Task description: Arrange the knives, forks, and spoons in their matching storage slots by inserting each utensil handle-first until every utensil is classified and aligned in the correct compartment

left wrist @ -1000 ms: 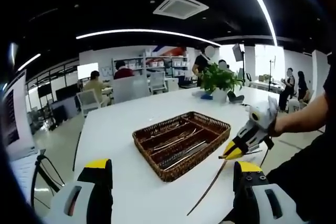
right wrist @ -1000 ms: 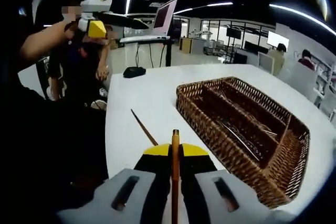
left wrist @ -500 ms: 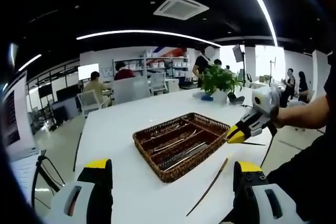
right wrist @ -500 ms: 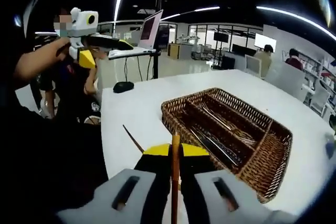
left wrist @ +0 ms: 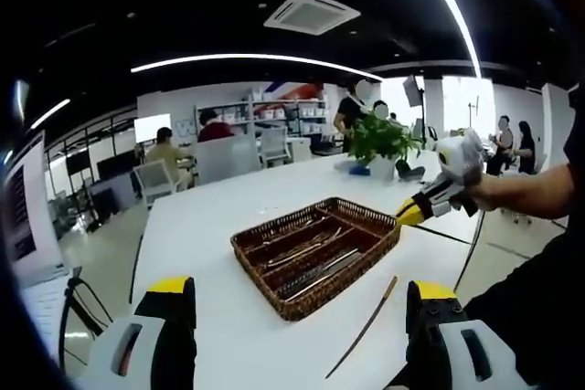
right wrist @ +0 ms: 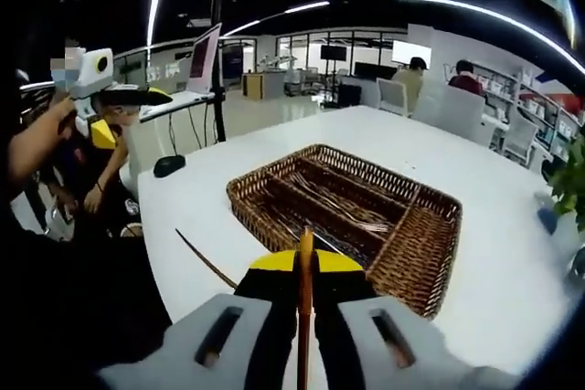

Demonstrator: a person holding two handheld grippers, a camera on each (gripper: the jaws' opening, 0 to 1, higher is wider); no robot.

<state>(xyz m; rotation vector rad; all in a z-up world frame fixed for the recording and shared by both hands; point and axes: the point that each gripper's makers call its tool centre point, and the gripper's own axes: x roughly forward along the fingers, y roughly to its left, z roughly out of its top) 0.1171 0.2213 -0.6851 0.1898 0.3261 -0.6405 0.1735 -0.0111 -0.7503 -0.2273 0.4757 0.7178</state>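
Right hand-held gripper (right wrist: pixel 305 267) clenched on utensil (right wrist: pixel 305 317), basket (right wrist: pixel 430 258) just ahead, lined for insertion. Left hand-held gripper (left wrist: pixel 292 303) released, idle; stick (left wrist: pixel 366 326) between jaws on bench (left wrist: pixel 210 216).

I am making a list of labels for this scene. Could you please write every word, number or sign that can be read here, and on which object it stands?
None can be read.
Wicker tray: no text.
Right hand-held gripper, shut on a thin stick: no text.
Wall screen: too small and blurred to read.

A rough woven wicker tray (right wrist: pixel 416 253) holds shiny metal utensils (right wrist: pixel 352 212) on a smooth, glossy white table (right wrist: pixel 494 226).
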